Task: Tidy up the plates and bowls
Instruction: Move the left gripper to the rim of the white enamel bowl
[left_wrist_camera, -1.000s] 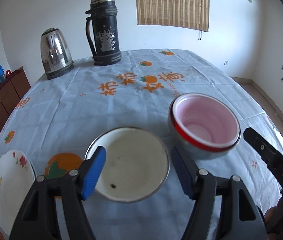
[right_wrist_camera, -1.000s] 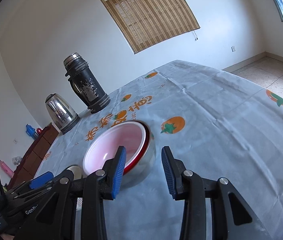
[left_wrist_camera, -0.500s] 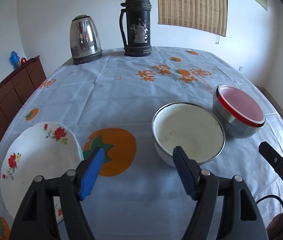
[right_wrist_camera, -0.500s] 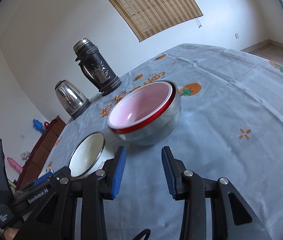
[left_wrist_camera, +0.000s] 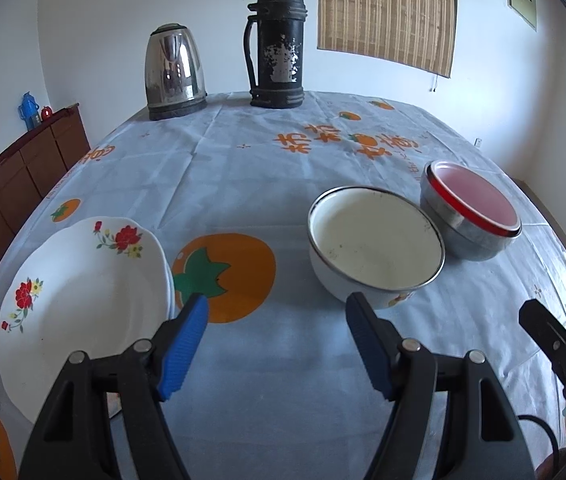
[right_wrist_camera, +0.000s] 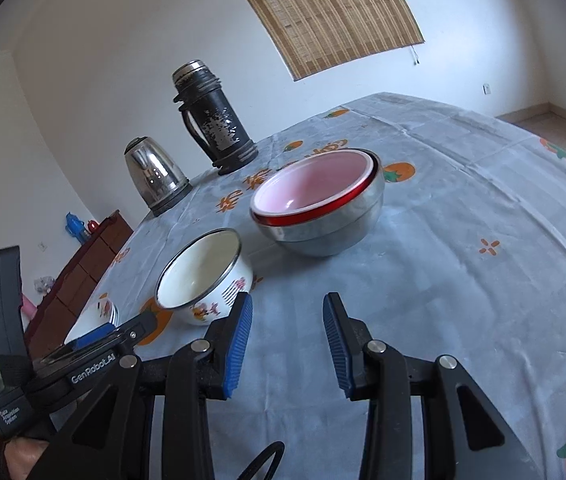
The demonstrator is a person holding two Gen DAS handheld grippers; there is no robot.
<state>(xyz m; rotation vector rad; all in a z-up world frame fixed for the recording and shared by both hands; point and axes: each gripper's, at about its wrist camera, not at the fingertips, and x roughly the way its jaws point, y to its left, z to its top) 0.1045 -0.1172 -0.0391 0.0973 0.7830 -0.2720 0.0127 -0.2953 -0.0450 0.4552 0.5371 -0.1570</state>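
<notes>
- Both tongs have pulled back from the bowls since a second ago: the white bowl (left_wrist_camera: 375, 246), which then lay between the left blue pads, now stands on the table (left_wrist_camera: 243, 168) just beyond them, and the red-rimmed bowl stands clear of the right pair.
- Nearest in the left wrist view, the left tongs (left_wrist_camera: 275, 336) hang over the tablecloth with jaws spread wide and nothing between them; the right tongs (right_wrist_camera: 287, 330) in their own view are likewise parted and hold nothing.
- At the near left, a stack of white plates (left_wrist_camera: 83, 300) with red flower prints lies by the table edge, just left of the left tongs' left pad.
- Between the plates and the white bowl, a large orange fruit print (left_wrist_camera: 227, 276) shows on the pale blue cloth.
- To the right of centre the white bowl sits upright, with a dark metal rim and a flower pattern on its outer wall, seen from the right wrist.
- Just beyond it to the right, touching or nearly so, a steel bowl (right_wrist_camera: 335, 224) holds a red-rimmed bowl (right_wrist_camera: 315, 184) with a pink inside, nested in it.
- Further back, orange characters are printed across the cloth.
- At the far edge stand a steel kettle (left_wrist_camera: 173, 74) on the left and a worn black flask (left_wrist_camera: 277, 46) to its right, well apart from the bowls.
- Behind them is a white wall with a bamboo blind (left_wrist_camera: 387, 12); a dark wooden cabinet (left_wrist_camera: 23, 176) stands off to the left.
</notes>
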